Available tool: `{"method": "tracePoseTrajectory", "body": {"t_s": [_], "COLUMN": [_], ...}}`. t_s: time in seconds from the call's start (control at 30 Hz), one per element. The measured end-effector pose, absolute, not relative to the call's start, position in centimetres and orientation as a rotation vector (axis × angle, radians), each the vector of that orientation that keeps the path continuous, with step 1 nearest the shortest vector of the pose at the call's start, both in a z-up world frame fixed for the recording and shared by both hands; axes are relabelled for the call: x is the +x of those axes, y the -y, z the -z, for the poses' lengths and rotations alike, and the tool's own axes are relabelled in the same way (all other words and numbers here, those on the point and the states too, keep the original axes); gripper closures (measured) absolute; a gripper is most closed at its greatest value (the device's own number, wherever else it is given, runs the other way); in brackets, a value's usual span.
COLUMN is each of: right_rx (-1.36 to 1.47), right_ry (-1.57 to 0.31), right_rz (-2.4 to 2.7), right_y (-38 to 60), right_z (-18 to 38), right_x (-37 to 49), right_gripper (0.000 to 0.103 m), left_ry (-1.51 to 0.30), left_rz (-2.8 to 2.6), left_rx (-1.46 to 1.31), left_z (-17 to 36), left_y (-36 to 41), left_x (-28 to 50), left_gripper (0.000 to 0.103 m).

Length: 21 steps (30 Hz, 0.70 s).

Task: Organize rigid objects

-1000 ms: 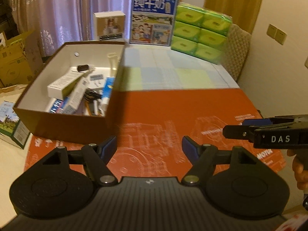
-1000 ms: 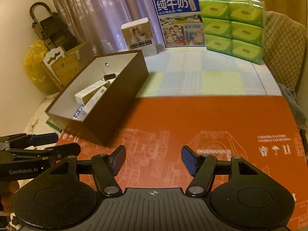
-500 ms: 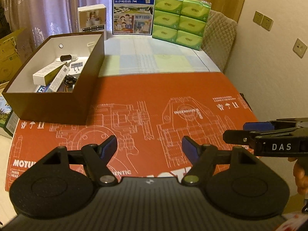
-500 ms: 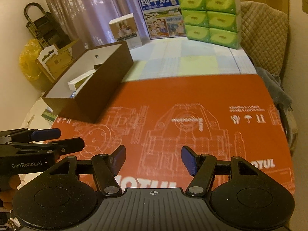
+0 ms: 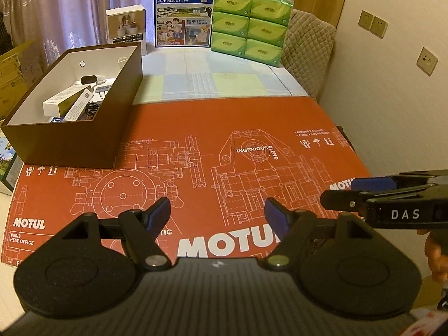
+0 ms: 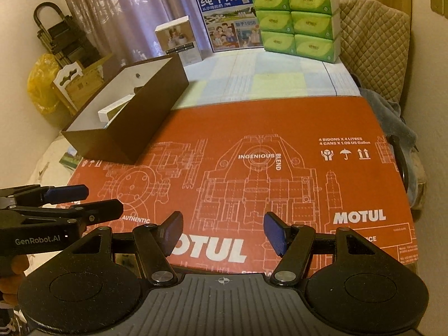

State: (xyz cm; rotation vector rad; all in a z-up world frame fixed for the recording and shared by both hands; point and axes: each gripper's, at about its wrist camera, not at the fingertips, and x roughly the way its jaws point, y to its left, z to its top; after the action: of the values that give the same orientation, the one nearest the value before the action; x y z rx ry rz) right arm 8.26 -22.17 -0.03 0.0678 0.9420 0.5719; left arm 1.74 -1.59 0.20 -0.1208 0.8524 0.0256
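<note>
The brown box [image 5: 84, 140] with a white inside stands at the left edge of the bench [image 5: 212, 81], its near end on the orange printed cardboard sheet [image 5: 224, 128] that covers the near half of the bench. Inside it lie a long white carton [image 5: 65, 100], a small black item [image 5: 88, 79] toward the far end, and several other small packages and bits heaped together, too jumbled to name. The left gripper [image 5: 217, 214] is above the near edge of the sheet, its blue-padded jaws standing well apart with nothing between them. The right gripper [image 6: 222, 231] is beside it, above the same near edge, its jaws likewise parted and empty; each gripper shows at the side of the other's view. Along the far edge of the bench stand a small white carton [image 5: 126, 26], a blue milk carton [image 5: 184, 14] and a stack of green tissue packs [image 5: 249, 25]. A quilted chair back [image 6: 372, 39] rises by the far right corner.
</note>
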Motion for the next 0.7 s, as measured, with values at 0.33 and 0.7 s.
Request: {"method": "tracePoseTrajectory", "body": {"t_s": [0.33, 0.7], "right_rx": [0.064, 0.06], "right_ry": [-0.944, -0.947], "right_rz": [-0.572, -0.578], "right_y": [22.58, 22.67], "right_z": [0.13, 0.14], "right_x": [7.72, 7.33], "right_gripper": [0.042, 0.042], "left_ry": [-0.851, -0.846], "left_rz": [-0.026, -0.028], "left_rx": [-0.119, -0.118], "left_z": [-0.16, -0.32], "left_y": [2.02, 2.16], "left_x": [1.39, 1.11], "left_gripper": [0.032, 0.032]}}
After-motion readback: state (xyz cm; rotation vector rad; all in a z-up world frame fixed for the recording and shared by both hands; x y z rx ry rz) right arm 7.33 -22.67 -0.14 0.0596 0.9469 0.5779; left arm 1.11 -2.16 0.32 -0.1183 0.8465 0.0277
